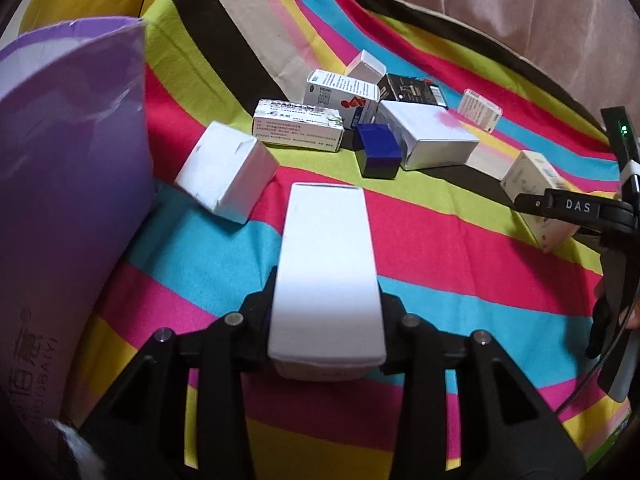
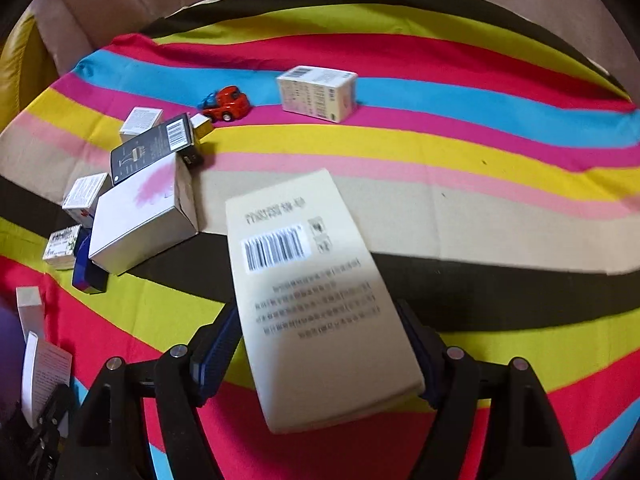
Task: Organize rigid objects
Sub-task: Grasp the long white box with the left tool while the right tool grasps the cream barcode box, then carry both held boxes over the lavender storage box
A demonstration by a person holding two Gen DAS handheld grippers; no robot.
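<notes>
**Boxes in both grippers, loose pile waiting on the striped cloth**

The white carton (image 1: pixel 326 276) sits lengthwise in the left gripper (image 1: pixel 326 312), jaws drawn in narrow against its two long sides near the camera end, so most of the box juts forward over the striped cloth (image 1: pixel 440 248). The cream box (image 2: pixel 316 300), barcode face up, lies between the jaws of the right gripper (image 2: pixel 320 344); these stand wide. The blue pad on the picture's left seems to show a sliver of gap and the box lies skewed, so I cannot tell whether it is firmly clamped.

Both look like thin cardboard packaging: probably light, stiff along the edges, liable to dent if pinched on a broad face. The smooth printed surfaces may slide in the pads. Gripping across the narrow width near the middle, rather than at one end, would likely stop the box from pivoting.

Ahead of the left gripper, a white cube box (image 1: pixel 226 172) leans against a tall purple box (image 1: pixel 72 184) at the left edge. Beyond them is a cluster: a printed medicine box (image 1: pixel 298 124), a dark blue box (image 1: pixel 378 150), a large white box with a pink smear (image 1: pixel 434 134) and a black box (image 1: pixel 410 88). In the right wrist view a red toy car (image 2: pixel 227 103) and a separate printed carton (image 2: pixel 318 92) stand well apart from that heap.
</notes>
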